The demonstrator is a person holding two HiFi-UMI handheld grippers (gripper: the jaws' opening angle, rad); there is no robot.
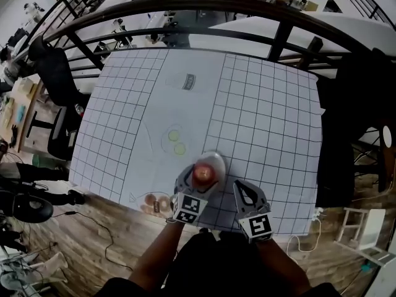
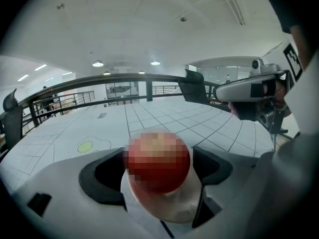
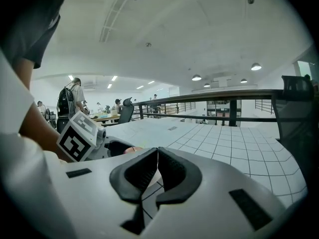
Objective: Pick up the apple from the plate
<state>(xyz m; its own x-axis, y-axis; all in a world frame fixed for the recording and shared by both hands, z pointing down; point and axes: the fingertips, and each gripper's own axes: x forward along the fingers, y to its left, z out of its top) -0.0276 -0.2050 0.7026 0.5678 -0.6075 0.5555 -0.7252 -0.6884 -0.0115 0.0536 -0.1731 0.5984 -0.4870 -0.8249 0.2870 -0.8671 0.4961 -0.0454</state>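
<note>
A red apple (image 1: 203, 174) sits on a small pale plate (image 1: 218, 161) near the front edge of the grid-patterned table. My left gripper (image 1: 200, 178) is open, and the apple (image 2: 159, 161) lies between its dark pads (image 2: 107, 176) with a slight gap on each side. The plate (image 2: 174, 210) shows under the apple. My right gripper (image 1: 245, 192) hovers just right of the plate, its jaws shut with nothing between them (image 3: 157, 169). In the right gripper view, the left gripper's marker cube (image 3: 79, 136) stands at the left.
The white grid cloth (image 1: 266, 122) covers the table, with two yellow-green printed circles (image 1: 176, 141) behind the plate. A brownish item (image 1: 154, 204) lies at the front left edge. A dark railing (image 1: 185, 8) runs behind the table and a black chair (image 1: 55, 73) stands at its left.
</note>
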